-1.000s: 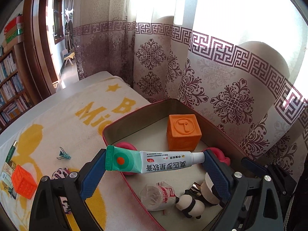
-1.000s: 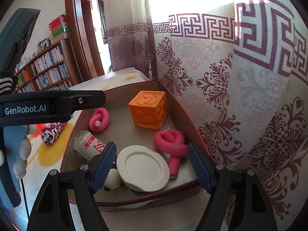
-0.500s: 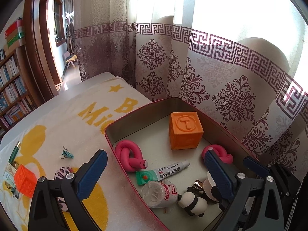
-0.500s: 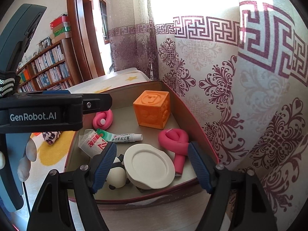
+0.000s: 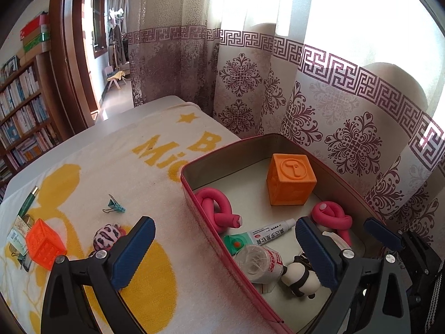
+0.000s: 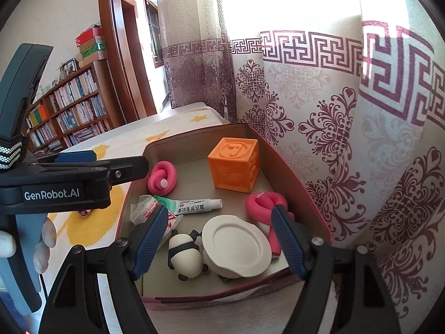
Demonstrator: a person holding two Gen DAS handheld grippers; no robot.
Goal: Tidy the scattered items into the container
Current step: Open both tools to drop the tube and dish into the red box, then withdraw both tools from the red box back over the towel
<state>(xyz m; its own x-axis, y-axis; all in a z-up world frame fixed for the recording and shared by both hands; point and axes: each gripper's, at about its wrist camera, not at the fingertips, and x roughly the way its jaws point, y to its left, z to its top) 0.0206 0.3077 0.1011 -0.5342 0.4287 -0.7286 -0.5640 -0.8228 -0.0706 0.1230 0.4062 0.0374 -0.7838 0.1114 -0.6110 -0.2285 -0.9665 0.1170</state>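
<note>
Inside the red container (image 5: 194,194): one orange cube (image 5: 290,179), two pink foam knots (image 5: 218,206) (image 5: 332,218), one ointment tube (image 5: 258,235), one crumpled packet (image 5: 260,258), one panda figure (image 5: 301,279), one white plate (image 6: 236,246). On the tabletop's towel (image 5: 116,161): one red cube (image 5: 44,243), one teal clip (image 5: 115,207), one patterned scrunchie (image 5: 107,235). Left gripper (image 5: 225,247) and right gripper (image 6: 219,239): fingers spread, empty.

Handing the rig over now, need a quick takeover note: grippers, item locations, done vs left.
Left gripper: open, empty, over the tin's near wall.
Right gripper: open, empty, above the plate.
In the tin: ointment tube, orange cube, two pink foam rollers, panda, plastic packet, plate.
Left on the towel: red-orange cube, teal binder clip, patterned scrunchie, green pen.
</note>
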